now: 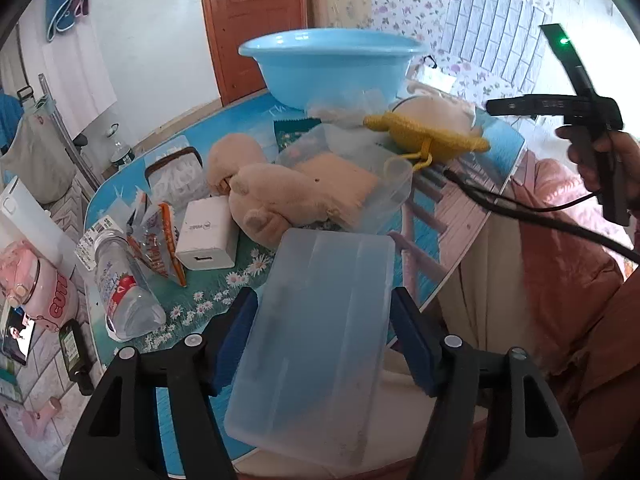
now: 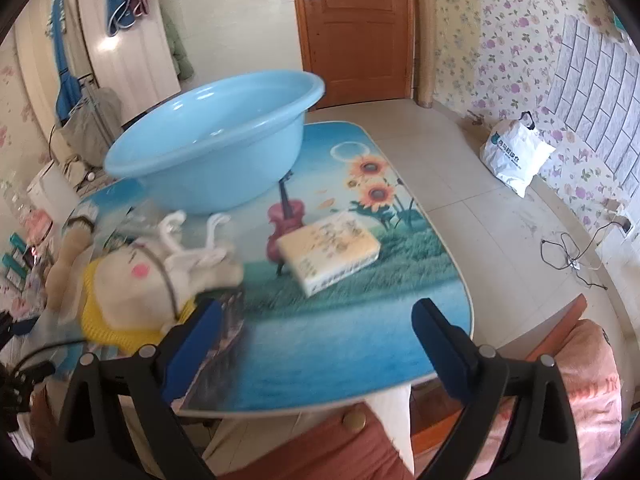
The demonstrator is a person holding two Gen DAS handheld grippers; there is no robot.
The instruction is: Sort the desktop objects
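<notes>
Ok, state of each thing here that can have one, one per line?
left gripper: shut on frosted plastic box
right gripper: open, empty
blue basin: upright, looks empty
door: closed
water bottle: lying on its side
plush toy: lying down

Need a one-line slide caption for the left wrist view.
Left gripper clamps a frosted plastic case above a cluttered table with plush toy, charger and blue basin.

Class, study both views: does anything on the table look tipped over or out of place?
Yes. The water bottle lies on its side near the table's left edge, and the plush toy sprawls half inside a clear bag.
</notes>
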